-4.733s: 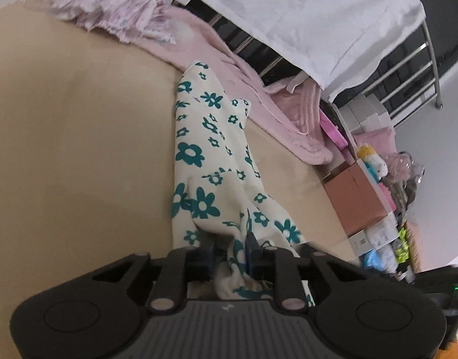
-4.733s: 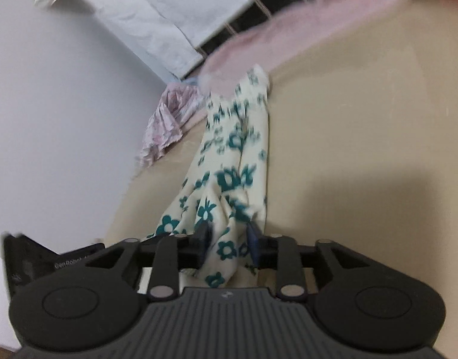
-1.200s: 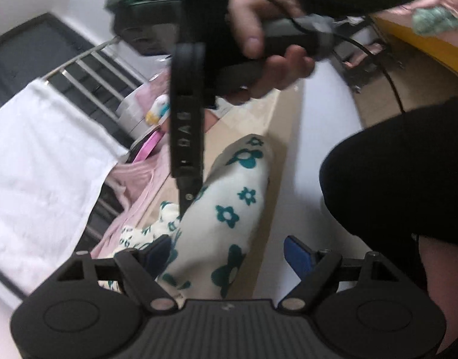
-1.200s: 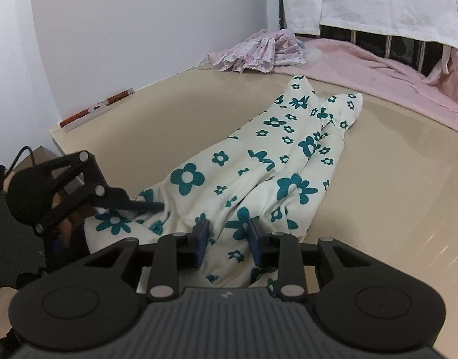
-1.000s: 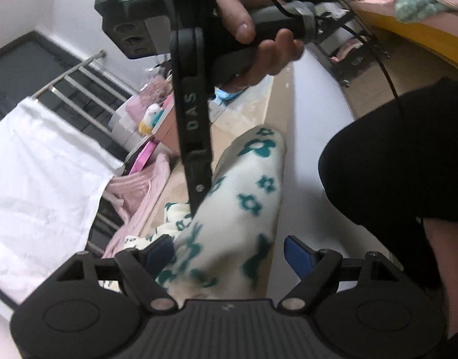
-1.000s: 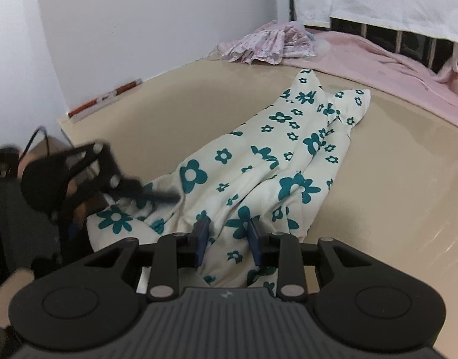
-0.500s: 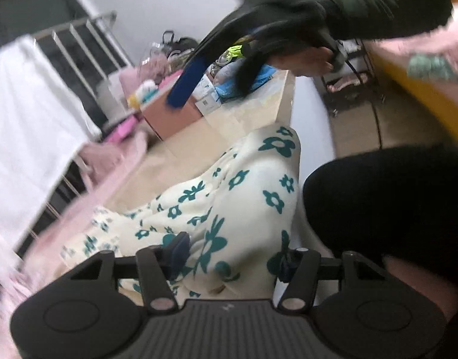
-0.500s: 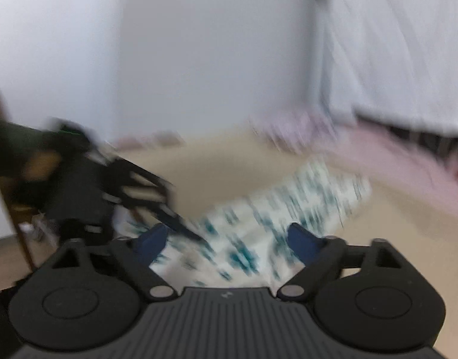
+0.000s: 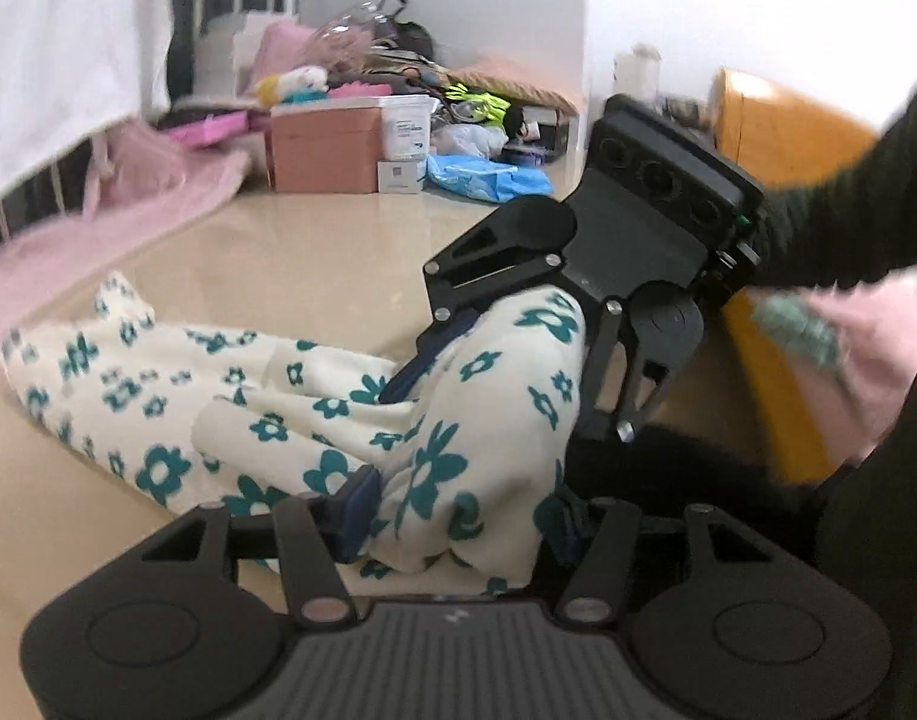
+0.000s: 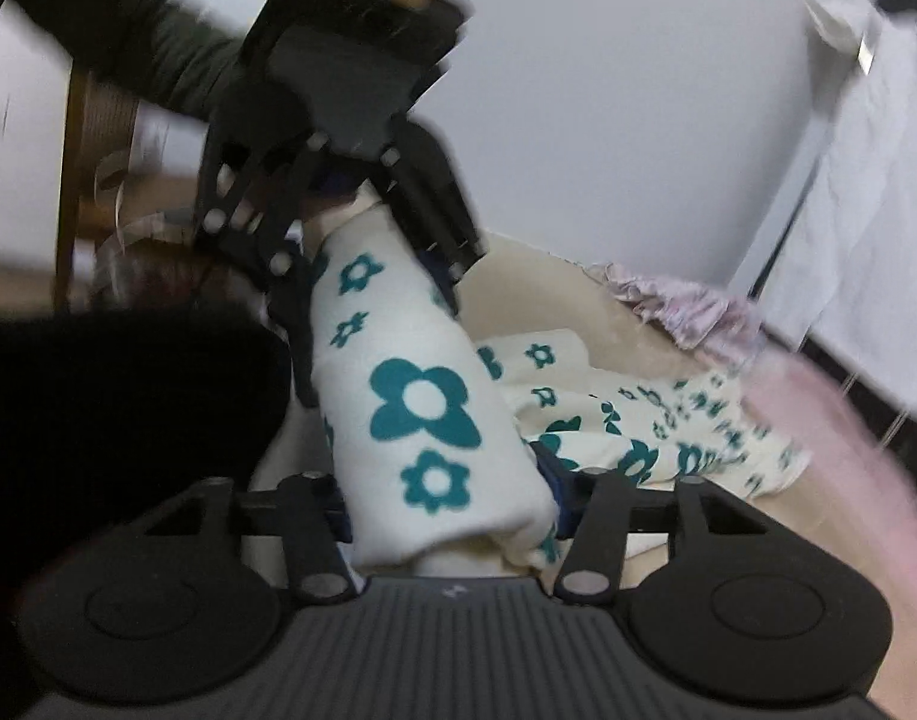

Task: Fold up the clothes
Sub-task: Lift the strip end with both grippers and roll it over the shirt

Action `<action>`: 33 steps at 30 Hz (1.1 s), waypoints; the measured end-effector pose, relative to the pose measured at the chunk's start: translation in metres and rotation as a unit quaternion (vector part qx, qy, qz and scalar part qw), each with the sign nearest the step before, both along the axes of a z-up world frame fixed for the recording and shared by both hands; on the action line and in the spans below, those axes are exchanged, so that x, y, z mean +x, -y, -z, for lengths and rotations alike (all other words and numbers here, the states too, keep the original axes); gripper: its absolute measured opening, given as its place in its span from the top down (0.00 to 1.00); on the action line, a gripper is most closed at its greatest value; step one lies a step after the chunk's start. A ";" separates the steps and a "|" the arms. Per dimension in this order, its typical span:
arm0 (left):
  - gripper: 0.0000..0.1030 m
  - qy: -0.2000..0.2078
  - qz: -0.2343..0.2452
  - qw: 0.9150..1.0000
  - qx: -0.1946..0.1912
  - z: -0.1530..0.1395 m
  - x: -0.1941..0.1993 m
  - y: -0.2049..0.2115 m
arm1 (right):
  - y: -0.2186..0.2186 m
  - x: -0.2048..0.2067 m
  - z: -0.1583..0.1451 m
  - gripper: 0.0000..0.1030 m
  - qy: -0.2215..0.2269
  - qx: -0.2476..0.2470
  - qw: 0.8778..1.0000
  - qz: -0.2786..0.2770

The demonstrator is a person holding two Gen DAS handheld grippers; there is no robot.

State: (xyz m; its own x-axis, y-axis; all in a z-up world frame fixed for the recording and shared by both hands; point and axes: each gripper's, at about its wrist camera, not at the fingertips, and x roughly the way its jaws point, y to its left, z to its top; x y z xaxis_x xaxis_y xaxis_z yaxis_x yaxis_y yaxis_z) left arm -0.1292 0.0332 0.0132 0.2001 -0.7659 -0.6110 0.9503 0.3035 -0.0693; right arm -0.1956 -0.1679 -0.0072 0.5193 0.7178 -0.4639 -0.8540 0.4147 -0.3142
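A cream garment with teal flowers (image 9: 128, 384) lies stretched over the beige surface (image 9: 314, 264), its far end toward the pink cloth. Its near end is bunched and raised between both grippers. In the left wrist view my left gripper (image 9: 458, 516) has the bunched cloth between its closing jaws, pads against the fabric. My right gripper (image 9: 506, 411) straddles the same fold just beyond, at the right. In the right wrist view my right gripper (image 10: 446, 507) is closing on the rolled end of the garment (image 10: 422, 408), and the left gripper (image 10: 374, 324) grips it above.
A pink cloth (image 9: 128, 204) and a white sheet (image 9: 50, 60) on a rail border the far side. Boxes and clutter (image 9: 338, 150) stand behind. A frilly pink garment (image 10: 686, 306) lies by the wall. A dark sleeve (image 9: 848, 228) and dark clothing (image 10: 116, 420) are close by.
My right gripper let go, opened wide and came back around the garment's near end. My left gripper rolled, rose and narrowed onto the same bunched end, which now stands up off the surface.
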 end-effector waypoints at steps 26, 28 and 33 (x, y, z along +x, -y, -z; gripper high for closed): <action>0.79 -0.182 -0.041 0.976 -0.114 0.006 0.036 -0.030 | 0.056 0.041 -0.023 0.47 -0.242 0.173 0.955 0.010; 0.79 -0.207 -0.049 0.969 -0.124 0.002 0.042 -0.036 | 0.057 0.047 -0.018 0.58 -0.266 0.194 0.944 0.013; 0.67 -0.247 -0.078 0.949 -0.181 -0.010 0.053 -0.053 | 0.073 0.067 -0.023 0.73 -0.314 0.277 0.908 0.013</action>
State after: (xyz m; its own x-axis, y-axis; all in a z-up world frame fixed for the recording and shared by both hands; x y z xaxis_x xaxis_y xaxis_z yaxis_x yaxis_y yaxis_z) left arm -0.0764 0.0867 0.0230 0.0856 -0.9282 -0.3621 0.7209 0.3086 -0.6205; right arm -0.1288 -0.2404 0.0160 0.2970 0.9226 -0.2463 -0.7803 0.3832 0.4942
